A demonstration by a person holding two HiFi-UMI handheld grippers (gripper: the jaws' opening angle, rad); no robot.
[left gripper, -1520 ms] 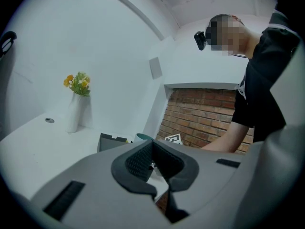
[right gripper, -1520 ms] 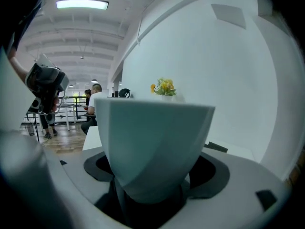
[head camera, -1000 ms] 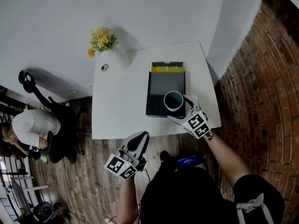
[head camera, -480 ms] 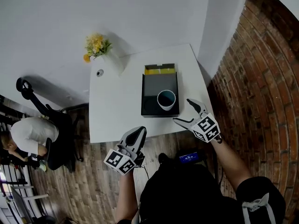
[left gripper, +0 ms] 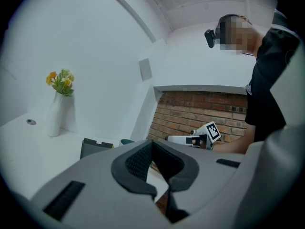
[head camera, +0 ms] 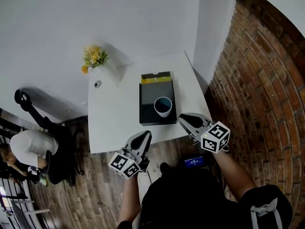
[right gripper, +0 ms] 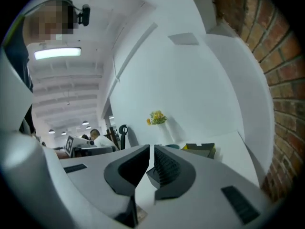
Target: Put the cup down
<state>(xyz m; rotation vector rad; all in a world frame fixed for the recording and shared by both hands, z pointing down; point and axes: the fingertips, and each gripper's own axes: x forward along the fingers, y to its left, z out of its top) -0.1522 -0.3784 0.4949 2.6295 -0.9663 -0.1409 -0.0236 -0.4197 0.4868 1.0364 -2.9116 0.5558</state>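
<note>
Cup (head camera: 163, 106) upright on tray (head camera: 147, 114), table's (head camera: 109, 123) right side. My R gripper (head camera: 186, 119) near it, jaws just clenched, empty; L gripper (head camera: 143, 137) clenched, empty.

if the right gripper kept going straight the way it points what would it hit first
Probably the cup on the black tray, though depth is unclear. The right gripper has its jaws just closing, with nothing between them.
</note>
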